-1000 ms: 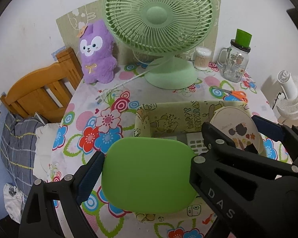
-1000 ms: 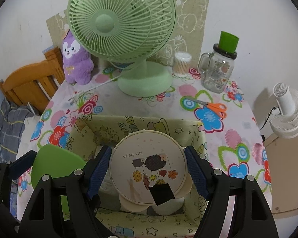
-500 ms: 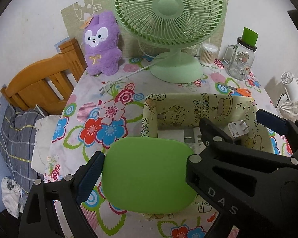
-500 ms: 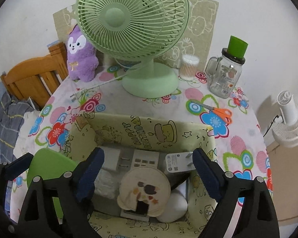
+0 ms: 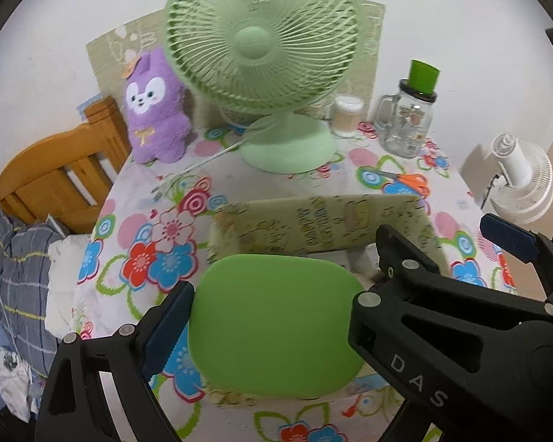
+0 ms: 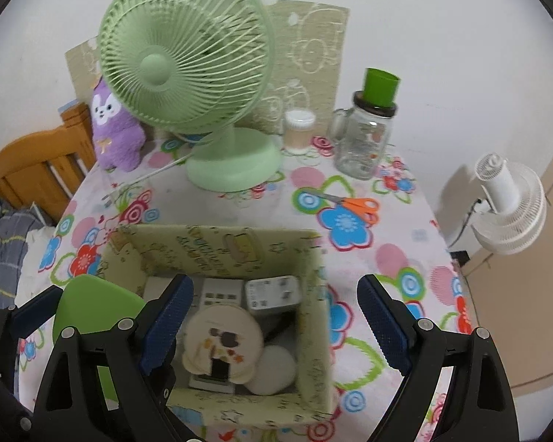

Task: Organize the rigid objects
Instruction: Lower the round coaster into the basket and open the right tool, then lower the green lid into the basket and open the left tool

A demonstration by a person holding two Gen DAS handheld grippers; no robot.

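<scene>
The embroidery hoop (image 6: 223, 342) has left the right tongs (image 6: 274, 326), now released and empty above the storage box (image 6: 313, 316), where it lies. Left tongs (image 5: 271, 326) grasp the green lid (image 5: 276, 326); next, I judge, it goes over the box

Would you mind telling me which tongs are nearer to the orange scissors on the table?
Right. The right tongs hang open over the storage box, just short of the orange scissors. The left tongs, holding the green lid, sit at the box's far-left side.
</scene>
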